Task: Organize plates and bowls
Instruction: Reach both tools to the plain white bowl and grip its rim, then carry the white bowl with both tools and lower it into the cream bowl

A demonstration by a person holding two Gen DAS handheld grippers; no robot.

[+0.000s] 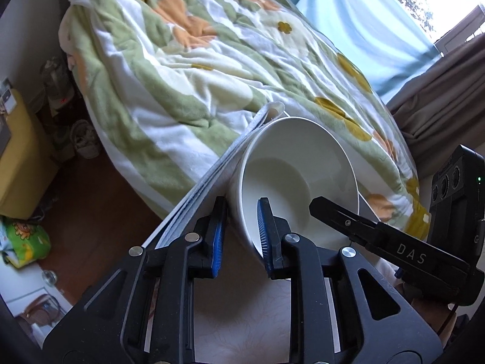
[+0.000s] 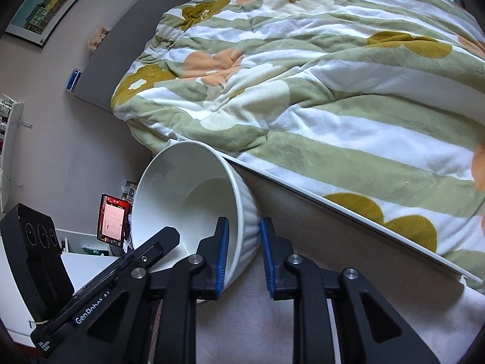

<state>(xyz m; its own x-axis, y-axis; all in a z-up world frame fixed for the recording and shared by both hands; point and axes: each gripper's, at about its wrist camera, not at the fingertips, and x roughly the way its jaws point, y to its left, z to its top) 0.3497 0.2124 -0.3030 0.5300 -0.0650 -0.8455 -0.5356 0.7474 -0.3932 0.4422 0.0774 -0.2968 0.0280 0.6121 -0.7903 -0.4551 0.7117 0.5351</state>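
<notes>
Jaws, L gripper: nearly closed, clamped on the near wall of the white bowl. One blue pad sits outside the wall, the other inside the basin; both press the rim.

Jaws, R gripper: nearly closed, on the same bowl's opposite wall. Inner pad sits inside the basin against the wall; outer pad stands by the ribbed outside, w/ a sliver of gap showing, so contact on that side can't be confirmed from this view.

Item 1: white bowl. Deep, plain inside, ribbed outside. Held between both grippers, one per side, at the far edge of the surface, just beside the bed. Appears tilted in both views; whether its base rests on the surface can't be told.

Item 2: surface. Pale, w/ faint leaf pattern, white edge strip running along the bed side.

Item 3: bed w/ blanket. Green and white stripes, orange and mustard flowers, rumpled. Directly behind the bowl.

Item 4: blue curtain and brown curtain, far side of bed, by a bright window.

Item 5: framed picture on the wall, upper left in R view.

Item 6: small lit screen, red-toned, behind the bowl's left rim in R view.

Item 7: yellow cabinet on the floor, left of bed in L view.
</notes>
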